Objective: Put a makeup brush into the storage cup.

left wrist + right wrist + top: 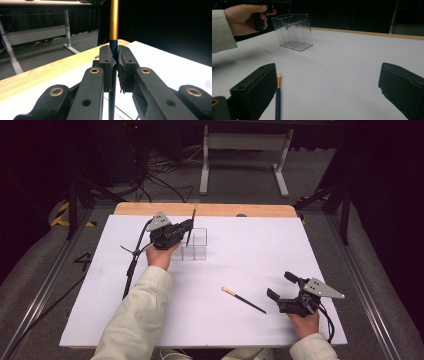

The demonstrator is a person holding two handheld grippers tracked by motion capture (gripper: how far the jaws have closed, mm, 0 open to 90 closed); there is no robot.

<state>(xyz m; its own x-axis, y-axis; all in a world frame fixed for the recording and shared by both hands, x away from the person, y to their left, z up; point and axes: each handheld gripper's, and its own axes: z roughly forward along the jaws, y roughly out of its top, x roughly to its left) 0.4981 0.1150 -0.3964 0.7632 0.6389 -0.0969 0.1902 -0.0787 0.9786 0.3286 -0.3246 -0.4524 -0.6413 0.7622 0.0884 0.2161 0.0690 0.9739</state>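
My left gripper [189, 226] is shut on a thin brush [193, 215] and holds it upright over a clear plastic organiser box [198, 252] at the back of the white table. In the left gripper view the pads [107, 65] of my left gripper [114, 63] pinch the dark blue handle just below the gold ferrule [114, 20]. A second brush [243, 300], dark with a gold end, lies flat on the table. My right gripper [280, 285] stands open just right of it. The right gripper view shows this brush [278, 96] by the left jaw of my right gripper [328, 75], and the box [293, 32] farther off.
A white sheet [250, 250] covers the table, with a wooden strip [220, 210] along the far edge. Cables trail from both grippers. Beyond the table are a dark floor and a white desk frame [245, 150]. The other hand [247, 18] shows beside the box.
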